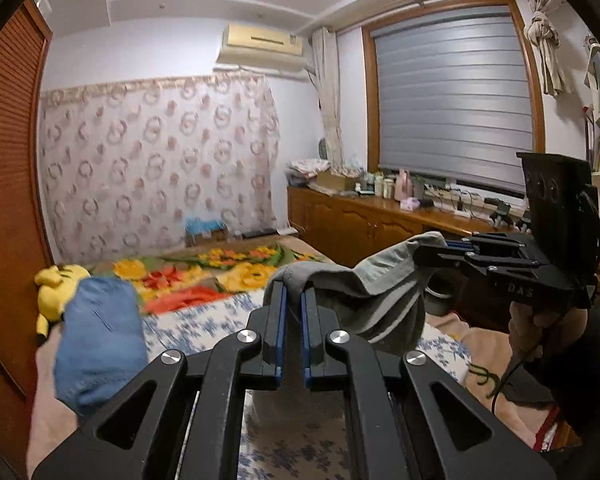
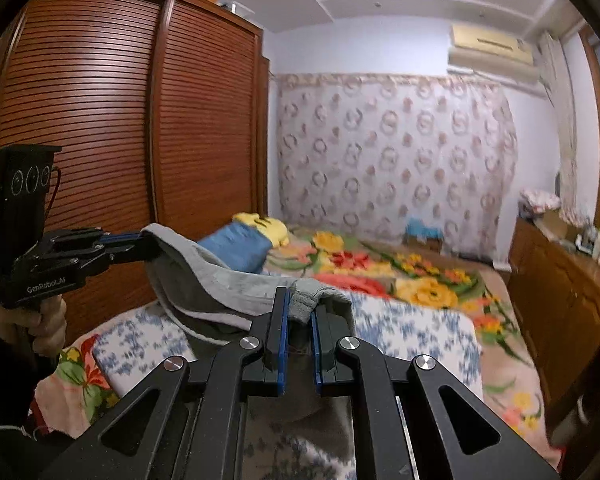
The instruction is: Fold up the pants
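Left gripper (image 1: 293, 292) is clamped narrow on the grey pants (image 1: 364, 280), pinching a fold of the fabric at its blue-lined fingertips. Right gripper (image 2: 299, 300) is likewise closed down on the pants (image 2: 220, 280), with the waistband edge bunched between its pads. The pants hang slung between the two grippers, lifted clear above the bed (image 2: 420, 328), sagging in the middle; a pale stripe runs along the fabric. In the left wrist view the right gripper (image 1: 424, 254) shows at the right, held by the person's hand (image 1: 540, 328); in the right wrist view the left gripper (image 2: 152, 246) shows at the left, held by the other hand (image 2: 36, 320). Below the pants lies a blue-and-white floral cloth (image 2: 400, 328) on a bright flowered blanket (image 2: 380, 268). A folded blue garment (image 1: 100, 344) and a yellow plush toy (image 1: 56, 284) sit at the wardrobe (image 2: 100, 120) side of the bed. Patterned curtain (image 1: 160, 160) behind, wooden cabinet (image 1: 360, 224) under the window.
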The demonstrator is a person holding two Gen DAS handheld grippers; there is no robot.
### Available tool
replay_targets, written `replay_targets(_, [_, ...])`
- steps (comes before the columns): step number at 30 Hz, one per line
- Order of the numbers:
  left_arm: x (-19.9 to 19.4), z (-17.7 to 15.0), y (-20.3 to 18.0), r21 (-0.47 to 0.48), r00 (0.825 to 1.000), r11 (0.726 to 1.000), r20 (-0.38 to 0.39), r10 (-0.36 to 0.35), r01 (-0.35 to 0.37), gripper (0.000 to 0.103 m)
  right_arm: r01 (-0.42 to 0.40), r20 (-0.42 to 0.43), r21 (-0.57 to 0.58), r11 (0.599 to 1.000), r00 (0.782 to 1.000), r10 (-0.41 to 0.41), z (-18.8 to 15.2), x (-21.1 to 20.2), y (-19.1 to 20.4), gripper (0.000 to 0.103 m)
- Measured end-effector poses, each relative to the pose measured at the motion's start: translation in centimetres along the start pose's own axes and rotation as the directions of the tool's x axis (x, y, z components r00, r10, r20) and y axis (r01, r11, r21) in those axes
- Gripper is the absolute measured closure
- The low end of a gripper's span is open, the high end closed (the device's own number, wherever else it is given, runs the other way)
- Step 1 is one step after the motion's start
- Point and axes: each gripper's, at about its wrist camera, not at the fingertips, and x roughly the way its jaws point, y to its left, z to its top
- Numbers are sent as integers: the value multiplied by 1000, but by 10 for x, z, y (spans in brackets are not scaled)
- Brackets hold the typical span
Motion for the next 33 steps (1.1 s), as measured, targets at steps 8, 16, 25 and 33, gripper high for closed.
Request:
replay_targets(8, [22, -11, 24, -14, 998, 999, -49, 45, -45, 96, -36, -49, 10, 999, 998, 36, -9, 36, -12, 94])
replay_targets(16, [93, 8, 53, -28, 994, 998, -99, 51, -54, 96, -42, -123, 38, 998, 991, 47, 15, 113, -49, 95])
replay_targets(25, [122, 74, 82, -37, 991, 991, 20, 129, -128, 96, 102, 46, 8, 995, 994, -102, 87, 160, -74, 95])
replay_targets(33, [120, -2, 76, 15, 981, 991, -140, 136, -135, 96, 44, -108, 28, 999, 993, -41, 40, 176, -59, 95])
